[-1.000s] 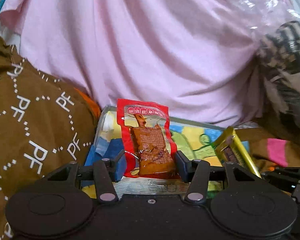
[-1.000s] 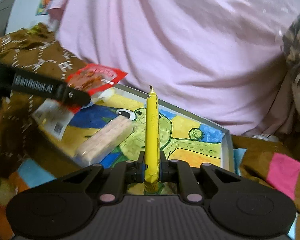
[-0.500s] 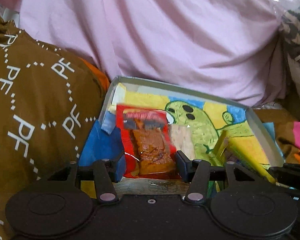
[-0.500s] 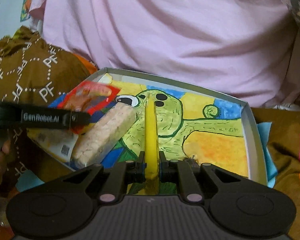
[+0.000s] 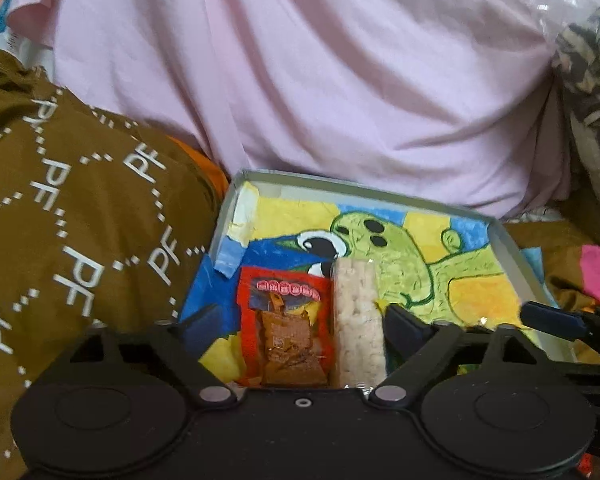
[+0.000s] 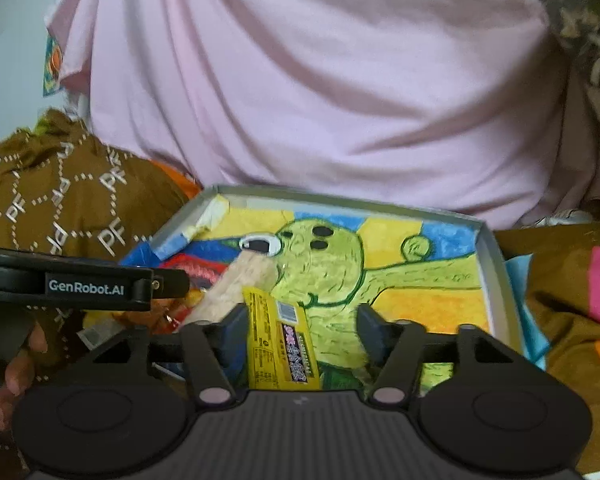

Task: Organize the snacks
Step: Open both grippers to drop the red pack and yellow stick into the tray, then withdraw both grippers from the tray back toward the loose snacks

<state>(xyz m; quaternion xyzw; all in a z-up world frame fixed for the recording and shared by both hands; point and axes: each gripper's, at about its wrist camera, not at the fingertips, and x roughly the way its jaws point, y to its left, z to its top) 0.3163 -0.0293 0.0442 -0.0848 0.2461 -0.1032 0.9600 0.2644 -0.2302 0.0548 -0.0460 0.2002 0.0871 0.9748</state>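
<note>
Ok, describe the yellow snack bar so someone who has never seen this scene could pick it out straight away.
Find the shallow box with a green cartoon creature painted inside, in front of the pink cloth. At its near edge three snacks lie side by side. The yellow bar is the rightmost, flat between the right gripper's opening jaws; unlike the pale puffed-rice bar and the red packet, its wrapper is bright yellow with a barcode.

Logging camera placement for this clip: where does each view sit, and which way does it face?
Left wrist: on the left tongs, facing the painted tray; red packet and rice bar lie between its opening jaws.
Right wrist: on the right tongs, facing the same tray; the yellow packet lies between its opening jaws; a hand shows.
Shared: tray, rice bar, pink cloth.
</note>
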